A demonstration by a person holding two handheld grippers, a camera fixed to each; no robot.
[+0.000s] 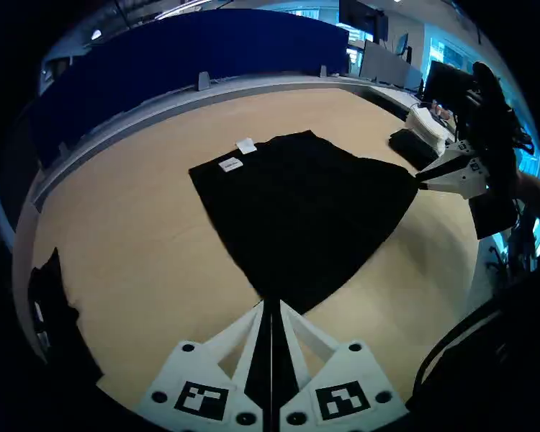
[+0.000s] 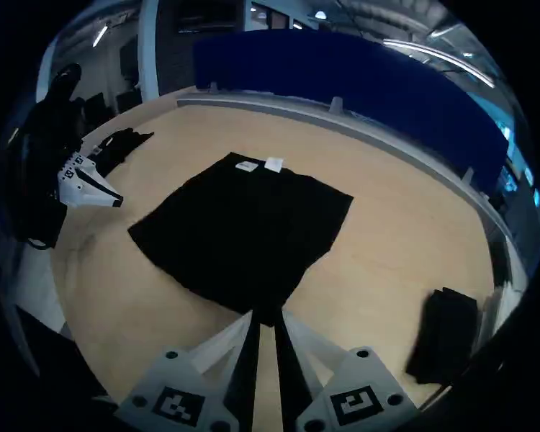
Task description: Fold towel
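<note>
Bare desk (image 1: 126, 216) lies open on every side of the black towel (image 1: 306, 209), out to the blue partition (image 1: 198, 50) along the far edge. A dark folded cloth (image 2: 446, 331) sits near one desk edge, well apart from the towel. The towel is spread flat mid-desk, white tags (image 1: 231, 164) at its far corner. My left fingers (image 1: 255, 324) are drawn narrow, pinching the corner nearest them. My right fingers (image 2: 241, 327) pinch another corner likewise.
</note>
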